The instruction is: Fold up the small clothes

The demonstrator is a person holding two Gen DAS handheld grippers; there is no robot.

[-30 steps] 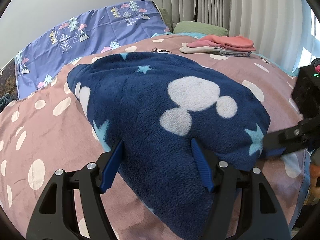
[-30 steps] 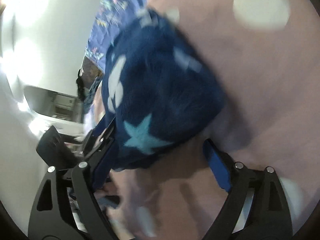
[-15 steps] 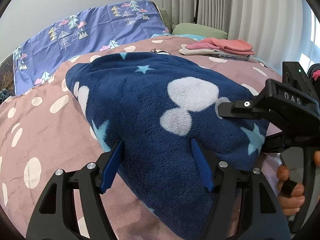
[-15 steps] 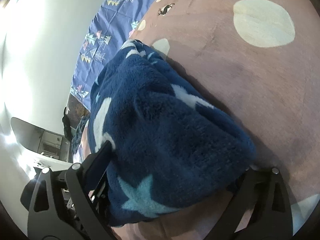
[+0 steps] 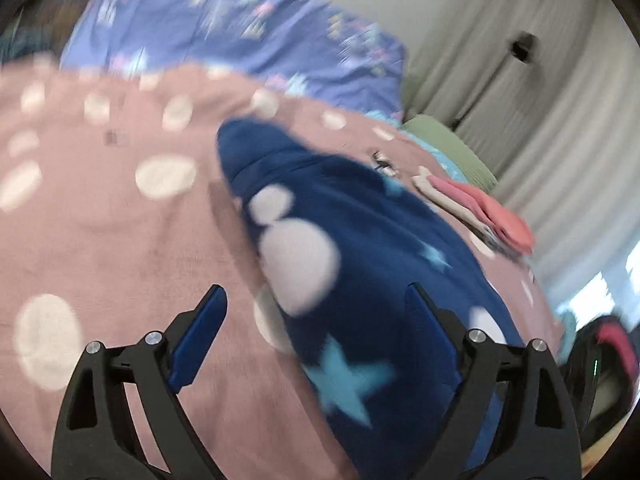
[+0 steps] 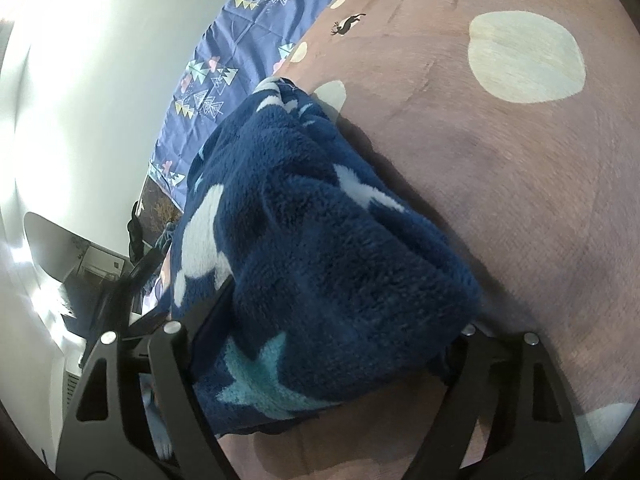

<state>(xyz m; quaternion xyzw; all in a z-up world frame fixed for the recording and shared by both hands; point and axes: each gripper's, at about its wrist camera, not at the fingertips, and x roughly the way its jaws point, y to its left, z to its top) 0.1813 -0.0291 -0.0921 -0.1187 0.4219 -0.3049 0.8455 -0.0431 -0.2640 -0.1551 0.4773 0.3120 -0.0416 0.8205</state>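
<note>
The navy fleece garment (image 6: 320, 248) lies bunched on the pink spotted bedspread (image 6: 520, 184). The right tool (image 6: 344, 344) grips the garment's near edge; the left tool (image 5: 316, 320) gapes wide, holding nothing. Best to pinch the opposite edge before lifting evenly.

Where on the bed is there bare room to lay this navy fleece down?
Bare pink blanket lies left of the navy fleece, up to the purple pillow. Crowded on the far right: the folded pink clothes.
</note>
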